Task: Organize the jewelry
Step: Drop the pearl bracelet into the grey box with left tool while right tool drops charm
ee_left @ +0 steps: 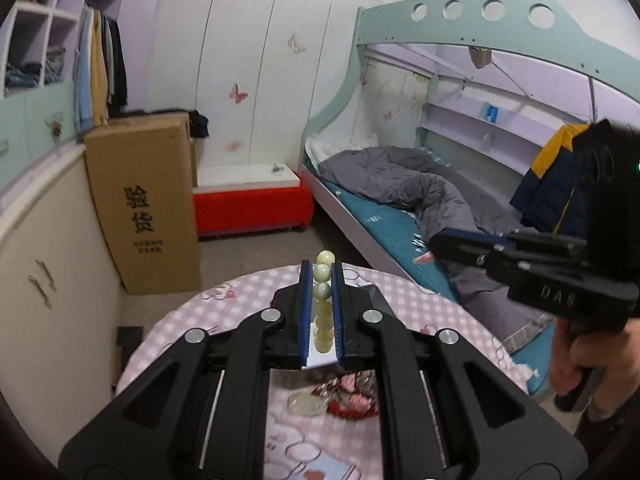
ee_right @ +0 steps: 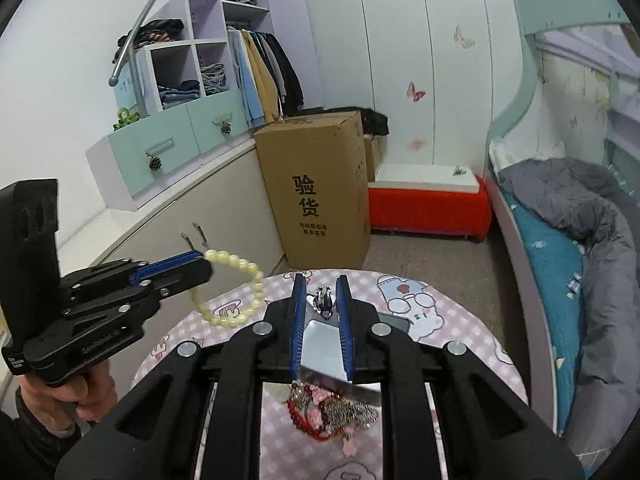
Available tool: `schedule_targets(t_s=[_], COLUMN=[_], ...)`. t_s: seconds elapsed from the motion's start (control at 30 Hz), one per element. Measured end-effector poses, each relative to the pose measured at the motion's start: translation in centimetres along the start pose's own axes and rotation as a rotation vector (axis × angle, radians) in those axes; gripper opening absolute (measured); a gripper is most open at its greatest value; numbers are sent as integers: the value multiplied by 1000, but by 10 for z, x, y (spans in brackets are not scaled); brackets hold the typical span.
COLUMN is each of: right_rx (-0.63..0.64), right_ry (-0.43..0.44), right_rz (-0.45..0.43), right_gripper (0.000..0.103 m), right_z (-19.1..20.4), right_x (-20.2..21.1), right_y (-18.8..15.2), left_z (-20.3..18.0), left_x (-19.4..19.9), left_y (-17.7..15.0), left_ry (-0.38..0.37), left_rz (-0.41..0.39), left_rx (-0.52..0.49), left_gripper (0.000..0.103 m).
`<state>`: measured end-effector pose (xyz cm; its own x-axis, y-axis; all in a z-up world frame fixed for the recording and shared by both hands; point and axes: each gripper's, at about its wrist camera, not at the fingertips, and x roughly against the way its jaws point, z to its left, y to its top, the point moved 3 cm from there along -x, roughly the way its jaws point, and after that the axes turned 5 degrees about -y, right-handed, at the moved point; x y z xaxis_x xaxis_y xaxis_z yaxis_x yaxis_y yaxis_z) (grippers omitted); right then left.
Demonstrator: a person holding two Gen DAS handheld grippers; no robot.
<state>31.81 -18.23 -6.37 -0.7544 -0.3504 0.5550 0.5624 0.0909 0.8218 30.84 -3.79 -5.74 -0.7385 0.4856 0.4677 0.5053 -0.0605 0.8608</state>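
Left claw [ee_left: 321, 280] grips bead bracelet [ee_right: 236, 288] above table [ee_right: 460, 320].

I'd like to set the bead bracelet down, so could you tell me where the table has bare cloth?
Bare cloth lies along the table's far left edge, under the bead bracelet, and on the right by the bear print. The near centre is crowded with the jewelry pile.

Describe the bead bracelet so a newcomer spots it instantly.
Start at the round table with the pink checked cloth. Above its left edge, the left gripper holds the bracelet: a hanging loop of pale cream round beads, unlike the red, pink and silver jewelry pile on the cloth.
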Motion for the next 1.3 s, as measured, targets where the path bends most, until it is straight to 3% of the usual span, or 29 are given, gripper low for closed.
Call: schedule_targets(t_s=[0.33,0.37,0.4,0.43,0.47,0.5,0.53,0.57,0.73,1.3], right_rx=[-65,-74,-83,-95,-103,-112,-120,-132,-179,-124], right_ry=[-7,-9,-10,-15,-24,-38,-49,-71,-119,-179], right_rz=[147,157,166,177,181,174,160,137,91,-48], right_gripper=[16,16,17,29,50,63,88,96,96,96], right_z=[-25,-27,-28,-31,-33,-36,-39,-42,-52,-27], right_x=[-65,-70,-74,-77,-78,-77,-74,-70,-54,14], right_y=[-9,-11,-11,-13,-14,-14,-15,-14,-7,7], left_z=[6,6,8,9,11,12,13,15,24,11], left_x=[-69,-72,-74,-74,-69,-64,-60,-56,-31,49], left_y=[-3,-5,-6,-5,-4,-3,-1,0,6,4], left_ry=[-12,-3,20,51,85,107,120,131,229,292], left_rz=[161,169,177,171,141,116,102,97,30,-96], left_rx=[30,30,28,28,31,33,35,40,33,27], left_gripper=[11,19,48,71,96,96,96,97,97,97])
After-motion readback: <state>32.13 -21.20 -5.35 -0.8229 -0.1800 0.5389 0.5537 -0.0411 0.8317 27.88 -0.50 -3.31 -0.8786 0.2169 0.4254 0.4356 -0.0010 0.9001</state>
